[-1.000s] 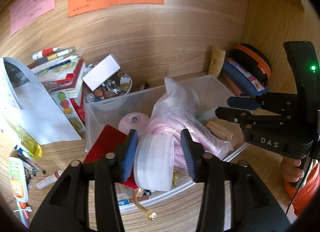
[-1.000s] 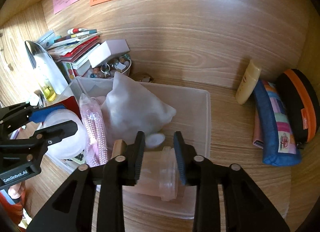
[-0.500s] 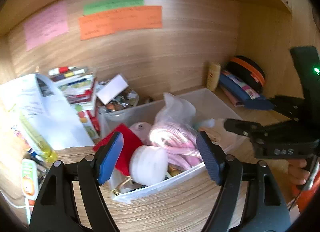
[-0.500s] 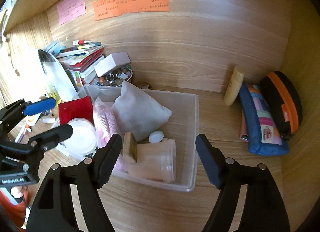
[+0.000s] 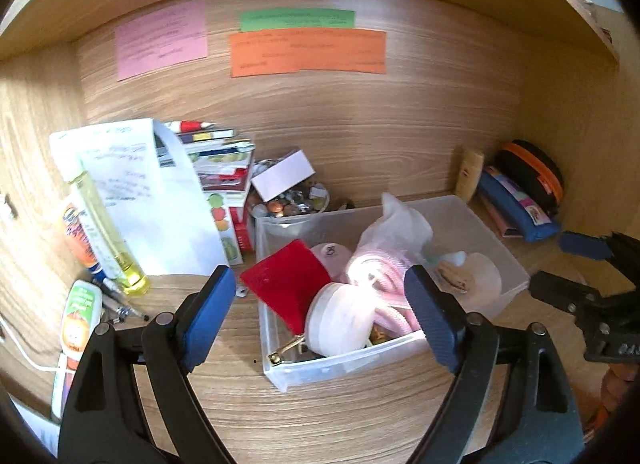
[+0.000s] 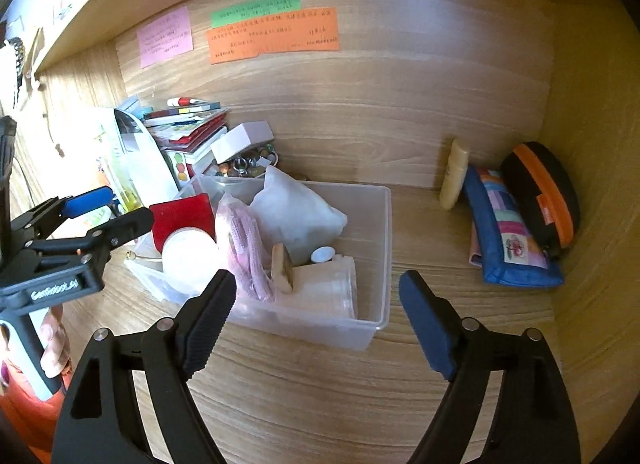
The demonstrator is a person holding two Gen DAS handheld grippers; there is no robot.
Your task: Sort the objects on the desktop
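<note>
At the far left of the desk, a yellow tube [image 5: 106, 224] is propped upright against a white sheet of paper [image 5: 152, 200], with pens [image 5: 116, 302] and a green-capped glue bottle [image 5: 78, 318] lying loose beside it; these are judged to be awaiting sorting. A stack of books [image 5: 224, 168] is leaned against the back panel, and a bowl of beads [image 5: 294, 200] with a white box [image 5: 282, 174] resting on it is tucked just beside the stack.

The left gripper [image 5: 320, 314] is held above the near edge of the clear plastic bin [image 6: 380, 248]; its jaws are opening, with nothing pinched between them. In the bin are gathered a red card [image 5: 286, 282], a round white jar [image 5: 340, 316], a pink rope [image 6: 250, 252], a crumpled white bag [image 6: 296, 212], a wooden block [image 6: 282, 268] and a clear cup [image 6: 328, 290] lying on its side. The jar and the cup lie free in the bin, so they are taken as delivered.

The right gripper [image 6: 316, 314] is likewise held clear of the bin's near wall, its jaws opening and empty. At the far right, a cream tube [image 6: 454, 174], a blue pencil case [image 6: 508, 232] and a black case with an orange band [image 6: 540, 192] are set against the side wall, presumably kept there as a separate group.
</note>
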